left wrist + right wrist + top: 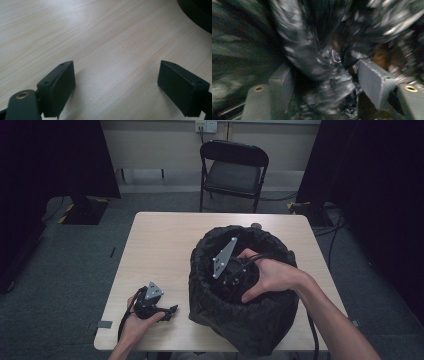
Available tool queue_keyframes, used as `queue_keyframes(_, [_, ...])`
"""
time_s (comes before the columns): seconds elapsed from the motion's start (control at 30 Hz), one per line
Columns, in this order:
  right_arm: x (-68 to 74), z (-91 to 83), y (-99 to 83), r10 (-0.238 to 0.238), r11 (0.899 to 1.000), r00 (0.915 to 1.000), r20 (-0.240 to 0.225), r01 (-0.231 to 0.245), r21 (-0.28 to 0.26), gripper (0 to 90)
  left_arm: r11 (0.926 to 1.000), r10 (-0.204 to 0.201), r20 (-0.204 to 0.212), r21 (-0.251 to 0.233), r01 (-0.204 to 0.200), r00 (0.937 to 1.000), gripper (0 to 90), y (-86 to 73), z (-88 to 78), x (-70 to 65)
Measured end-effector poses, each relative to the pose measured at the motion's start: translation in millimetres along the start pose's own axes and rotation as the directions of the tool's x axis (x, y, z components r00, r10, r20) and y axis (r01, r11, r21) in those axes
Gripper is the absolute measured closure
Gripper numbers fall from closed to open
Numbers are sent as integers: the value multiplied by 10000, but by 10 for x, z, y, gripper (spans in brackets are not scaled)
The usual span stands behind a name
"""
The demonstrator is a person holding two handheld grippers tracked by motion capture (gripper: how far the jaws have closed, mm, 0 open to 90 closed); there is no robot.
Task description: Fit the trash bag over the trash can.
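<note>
My right gripper (235, 279) is plunged into the mouth of a black plastic bag (240, 315) that sits on the right half of the pale wooden table (155, 250), its jaws standing apart among crinkled, shiny film in the right gripper view, with a twisted fold of the liner (324, 75) rising between them; whether the pads press on it I cannot say for certain, though they look clear of it. The bag seems to line a round, soft-walled basket or bin (the container itself is hidden under the plastic), and I judge the film thin, light, slippery and quick to tear, so the hold I would choose is a bunched fold or the rolled rim, pinched squarely, not a single flat layer. It will give no stiffness at all and should slump wherever it is let go. My left gripper (159, 306) rests low on the table near the front edge, just left of the bag, jaws wide with nothing between them above bare wood grain (112, 45). The tabletop is smooth and level, and offers little friction to hold the bin still. Beyond it stands a black folding chair (234, 170) on grey carpet, dark curtains closing both sides of the room
</note>
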State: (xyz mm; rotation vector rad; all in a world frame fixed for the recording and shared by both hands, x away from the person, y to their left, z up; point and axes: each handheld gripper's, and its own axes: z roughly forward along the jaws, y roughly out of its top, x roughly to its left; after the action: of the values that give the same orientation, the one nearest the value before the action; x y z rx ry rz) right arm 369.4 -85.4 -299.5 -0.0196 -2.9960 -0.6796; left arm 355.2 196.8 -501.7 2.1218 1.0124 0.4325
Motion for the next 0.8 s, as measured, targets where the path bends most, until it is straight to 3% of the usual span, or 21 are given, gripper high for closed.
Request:
queue_keyframes(0.1, [-9, 110, -8, 460, 9973, 9989, -99, -454, 578, 291, 10000, -3, 7, -1, 3, 10000, 143, 1, 1, 0])
queue_keyframes(0.2, [-28, 179, -9, 660, 9949, 9975, -241, -639, 786, 306, 10000, -15, 17, -9, 15, 10000, 143, 1, 3, -1])
queue_keyframes(0.33, [-57, 288, -38, 1107, 9845, 9928, -458, -1032, 1421, 285, 10000, 11, 12, 11, -11, 10000, 143, 2, 2, 1])
queue_keyframes(0.5, [-77, 341, -44, 730, 9881, 9973, 12, -725, 1360, 244, 10000, 12, 21, 11, -12, 10000, 142, 3, 4, 2])
queue_keyframes(0.6, [-68, 348, -38, 888, 9885, 9952, 421, -933, 1193, 223, 10000, 16, 12, 16, -16, 10000, 142, 3, 3, 2])
queue_keyframes(0.7, [-69, 316, -35, 534, 9917, 9976, 448, -582, 1144, 231, 10000, 14, 20, 13, -14, 10000, 143, 3, 4, 2])
queue_keyframes(0.8, [-72, 262, -11, 621, 9947, 9964, 575, -665, 781, 238, 10000, 10, 20, 12, -10, 10000, 143, 3, 4, 2])
